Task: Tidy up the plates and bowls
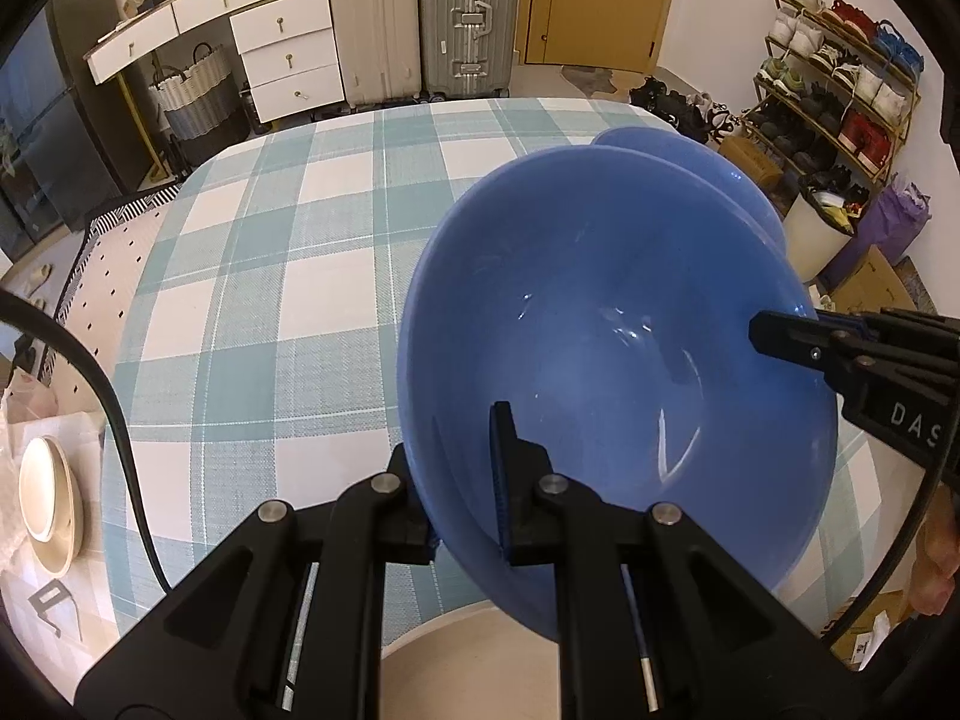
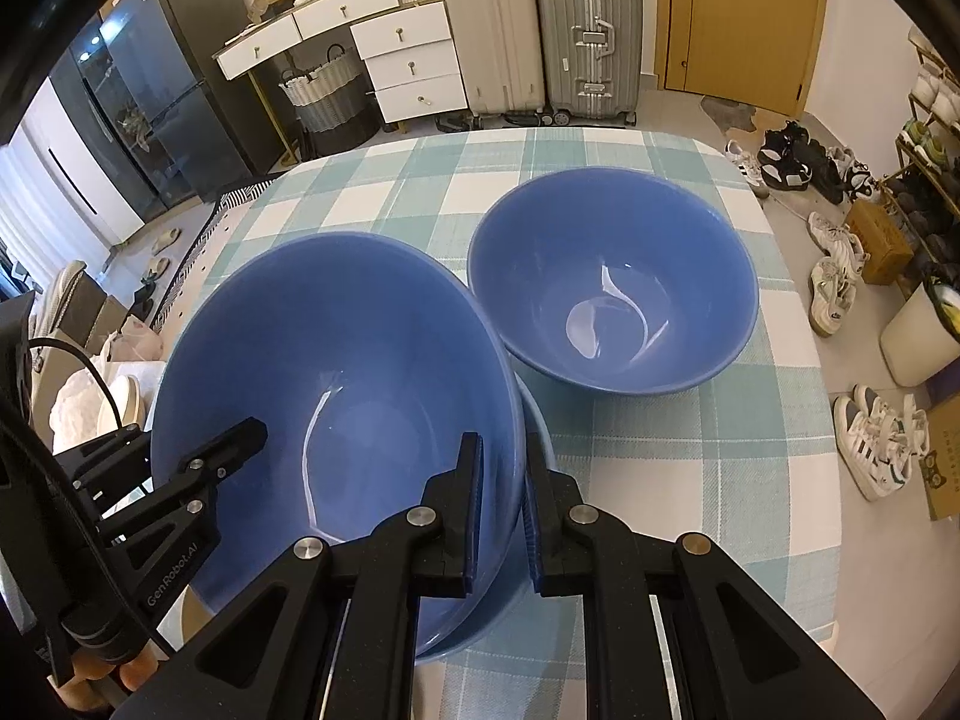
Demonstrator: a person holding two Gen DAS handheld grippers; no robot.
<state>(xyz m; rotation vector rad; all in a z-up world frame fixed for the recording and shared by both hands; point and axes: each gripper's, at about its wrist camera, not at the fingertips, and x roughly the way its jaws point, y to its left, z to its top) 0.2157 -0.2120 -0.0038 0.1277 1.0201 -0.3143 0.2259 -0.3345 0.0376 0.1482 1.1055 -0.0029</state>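
A large blue bowl (image 1: pixel 612 360) (image 2: pixel 336 396) is held tilted over the checked tablecloth (image 1: pixel 288 276) by both grippers. My left gripper (image 1: pixel 462 480) is shut on its near rim, one finger inside, one outside. My right gripper (image 2: pixel 504 504) is shut on the opposite rim; it also shows in the left wrist view (image 1: pixel 786 336). A second blue bowl (image 2: pixel 612 282) stands upright on the table behind it, partly hidden in the left wrist view (image 1: pixel 720 162). A pale blue dish (image 2: pixel 540 426) lies under the held bowl.
A cream plate (image 1: pixel 48 498) lies on a side surface at the left. A beige round object (image 1: pixel 468 660) sits below the table edge. Suitcases (image 2: pixel 540 30), a drawer unit (image 2: pixel 408 60), a shoe rack (image 1: pixel 840 78) and a white bin (image 1: pixel 816 228) surround the table.
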